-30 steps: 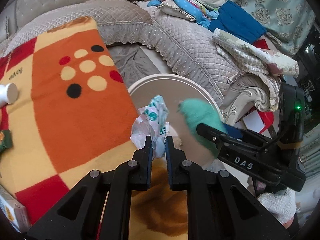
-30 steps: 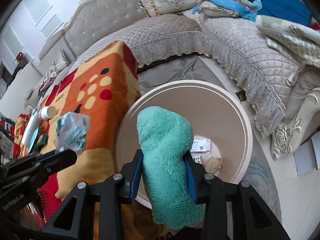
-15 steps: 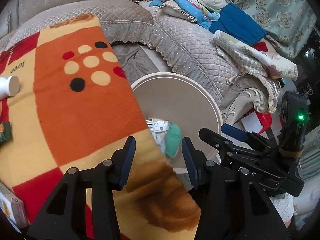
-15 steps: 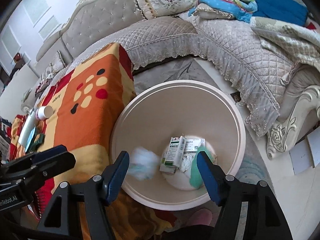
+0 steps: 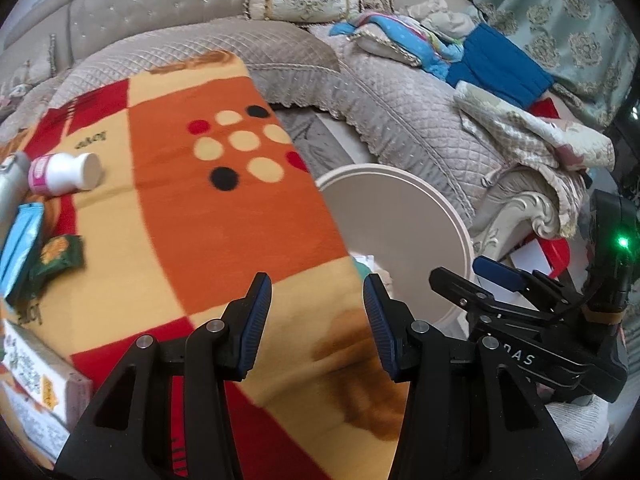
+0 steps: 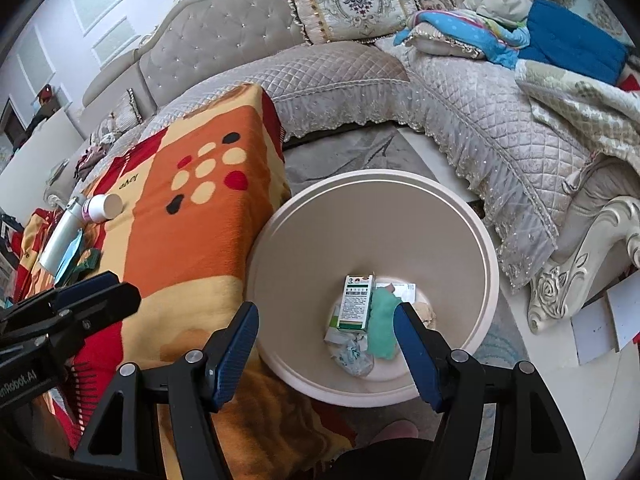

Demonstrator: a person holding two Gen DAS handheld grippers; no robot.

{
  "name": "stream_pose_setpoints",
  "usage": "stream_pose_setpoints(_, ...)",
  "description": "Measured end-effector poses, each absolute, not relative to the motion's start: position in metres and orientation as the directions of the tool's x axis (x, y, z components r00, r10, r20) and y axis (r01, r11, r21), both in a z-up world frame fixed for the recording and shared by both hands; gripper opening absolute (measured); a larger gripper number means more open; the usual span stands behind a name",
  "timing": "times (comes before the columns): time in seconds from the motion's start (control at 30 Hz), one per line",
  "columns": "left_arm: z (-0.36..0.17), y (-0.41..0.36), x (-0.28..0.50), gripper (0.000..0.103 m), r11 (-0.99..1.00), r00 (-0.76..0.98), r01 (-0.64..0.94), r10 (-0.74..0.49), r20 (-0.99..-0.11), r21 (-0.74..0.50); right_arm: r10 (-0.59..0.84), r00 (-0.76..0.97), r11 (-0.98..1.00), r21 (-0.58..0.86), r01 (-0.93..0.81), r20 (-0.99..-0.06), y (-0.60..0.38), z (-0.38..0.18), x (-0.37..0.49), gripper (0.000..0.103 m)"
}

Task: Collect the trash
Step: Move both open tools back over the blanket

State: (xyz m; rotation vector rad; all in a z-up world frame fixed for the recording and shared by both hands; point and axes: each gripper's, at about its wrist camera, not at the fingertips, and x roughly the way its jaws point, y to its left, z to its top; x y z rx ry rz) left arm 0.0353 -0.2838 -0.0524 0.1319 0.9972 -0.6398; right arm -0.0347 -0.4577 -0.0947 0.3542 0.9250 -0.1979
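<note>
Both claws are empty right now: the left claw (image 5: 316, 312) hangs spread wide over the blanket-covered worktop (image 5: 224, 216), and the right claw (image 6: 326, 340) is spread wide right above the round beige bin (image 6: 490, 256) that stands on the floor just beside the worktop. Down in the bin there's a green-and-white carton (image 6: 354, 302), a teal cloth (image 6: 382, 330) and a crumpled wrapper (image 6: 354, 354), so I'd call this the gap between a drop and the next pickup. Plenty is left on the far end of the worktop: a white pill bottle (image 5: 64, 174) lying on its side, a light blue packet (image 5: 20, 244) and a dark green snack packet (image 5: 58, 258) touching it. Next move is probably swinging the left claw over there and pinching one of the flat packets by an edge.
</note>
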Motion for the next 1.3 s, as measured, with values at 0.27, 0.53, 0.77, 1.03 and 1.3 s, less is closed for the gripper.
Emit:
stream_pose_setpoints(0.27,-0.051,-0.245,0.022,0.046,0.833,0.387,0.513,-0.441,-0.810,-0.208,0.029,0.594,0.938,0.227,0.261,-0.804,-0.431,-0.085,-0.031,0.068)
stream_pose_setpoints(0.53,-0.076,-0.194,-0.005,0.046,0.841,0.330,0.485,-0.429,-0.841,-0.239,0.078,0.605,0.953,0.236,0.187,-0.793,-0.399,-0.073,-0.021,0.068)
stream_pose_setpoints(0.77,-0.088,-0.124,-0.020,0.046,0.883,0.343,0.427,-0.357,-0.869,-0.195,0.138,0.601,0.963,0.248,0.104,-0.787,-0.363,-0.067,-0.012,0.068)
stream_pose_setpoints(1.03,-0.087,-0.022,-0.006,0.046,0.938,0.376,0.302,-0.281,-0.883,-0.170,0.254,0.543,0.961,0.272,-0.048,-0.801,-0.301,-0.075,0.005,0.069)
stream_pose_setpoints(1.3,-0.058,0.026,-0.022,0.046,0.949,0.404,0.239,-0.290,-0.868,-0.207,0.382,0.442,0.919,0.284,-0.273,-0.811,-0.220,-0.082,0.028,0.069)
